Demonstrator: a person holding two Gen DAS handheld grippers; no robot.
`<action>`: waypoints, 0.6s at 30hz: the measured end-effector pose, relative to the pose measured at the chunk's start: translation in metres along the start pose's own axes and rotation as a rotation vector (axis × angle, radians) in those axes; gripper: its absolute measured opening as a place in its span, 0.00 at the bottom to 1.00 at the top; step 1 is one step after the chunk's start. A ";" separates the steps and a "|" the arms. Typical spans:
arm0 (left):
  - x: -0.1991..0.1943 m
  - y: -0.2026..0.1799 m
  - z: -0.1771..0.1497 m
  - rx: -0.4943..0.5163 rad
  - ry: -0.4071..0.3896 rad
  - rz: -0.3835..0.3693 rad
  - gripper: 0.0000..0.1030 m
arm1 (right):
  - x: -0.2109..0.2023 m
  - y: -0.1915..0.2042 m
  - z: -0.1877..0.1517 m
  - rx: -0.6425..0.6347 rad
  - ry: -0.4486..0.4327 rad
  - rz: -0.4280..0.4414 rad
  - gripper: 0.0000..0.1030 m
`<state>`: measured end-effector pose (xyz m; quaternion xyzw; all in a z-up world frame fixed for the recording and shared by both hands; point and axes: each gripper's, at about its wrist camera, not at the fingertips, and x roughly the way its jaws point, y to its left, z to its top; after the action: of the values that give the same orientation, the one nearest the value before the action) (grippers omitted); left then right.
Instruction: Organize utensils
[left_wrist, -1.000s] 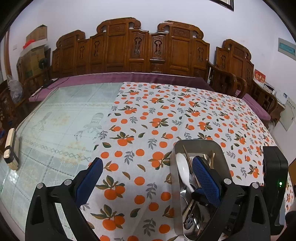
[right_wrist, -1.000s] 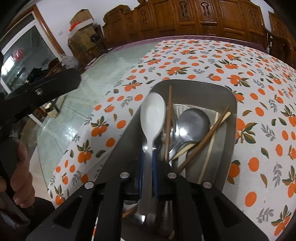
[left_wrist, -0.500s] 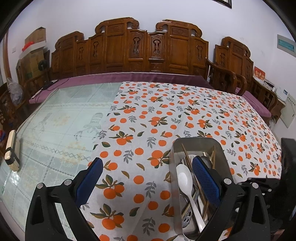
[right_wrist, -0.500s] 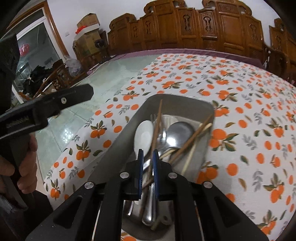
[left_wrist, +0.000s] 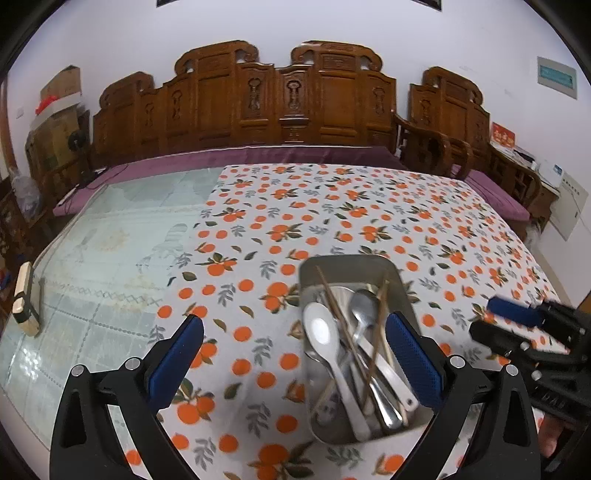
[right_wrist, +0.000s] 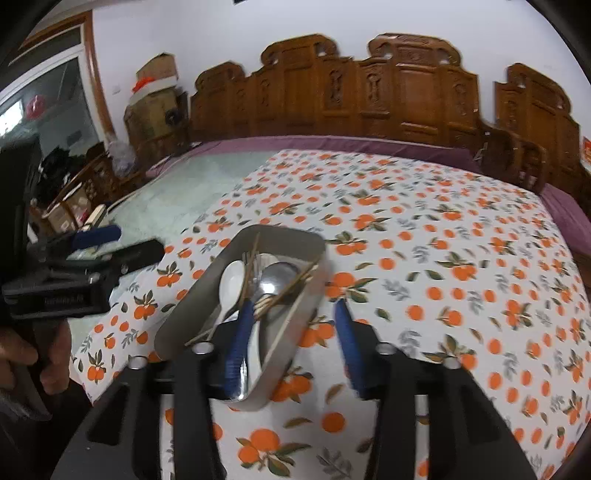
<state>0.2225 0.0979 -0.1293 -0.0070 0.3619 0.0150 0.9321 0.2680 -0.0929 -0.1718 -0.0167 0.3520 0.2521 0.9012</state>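
A steel tray (left_wrist: 402, 291) sits on the orange-print tablecloth and holds a white spoon (left_wrist: 320, 328), metal spoons (left_wrist: 364, 304) and wooden chopsticks (left_wrist: 334, 308). The tray also shows in the right wrist view (right_wrist: 291, 317), with the white spoon (right_wrist: 231, 282) inside. My left gripper (left_wrist: 295, 363) is open and empty, its right finger beside the tray. My right gripper (right_wrist: 291, 347) is open and empty, pulled back above the tray's near end; it shows at the right edge of the left wrist view (left_wrist: 517, 325).
The tablecloth (left_wrist: 332, 206) covers the right part of the table; bare glass top (left_wrist: 110, 258) lies to the left, with a small beige object (left_wrist: 24, 306) near its edge. Carved wooden benches (left_wrist: 280, 103) stand behind the table.
My right gripper let go of the white spoon in the tray, drew back and up, and opened. The left gripper stayed open and rose slightly.
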 end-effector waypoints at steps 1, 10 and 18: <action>-0.004 -0.003 -0.002 0.003 0.000 0.000 0.92 | -0.005 -0.003 -0.001 0.005 -0.007 -0.008 0.61; -0.036 -0.025 -0.012 -0.003 -0.015 -0.020 0.92 | -0.058 -0.018 -0.015 0.054 -0.081 -0.100 0.97; -0.071 -0.049 -0.021 0.022 -0.032 -0.037 0.92 | -0.111 -0.021 -0.032 0.089 -0.138 -0.148 0.97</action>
<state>0.1581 0.0472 -0.0969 -0.0032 0.3470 -0.0060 0.9378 0.1888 -0.1664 -0.1275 0.0149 0.2976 0.1695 0.9394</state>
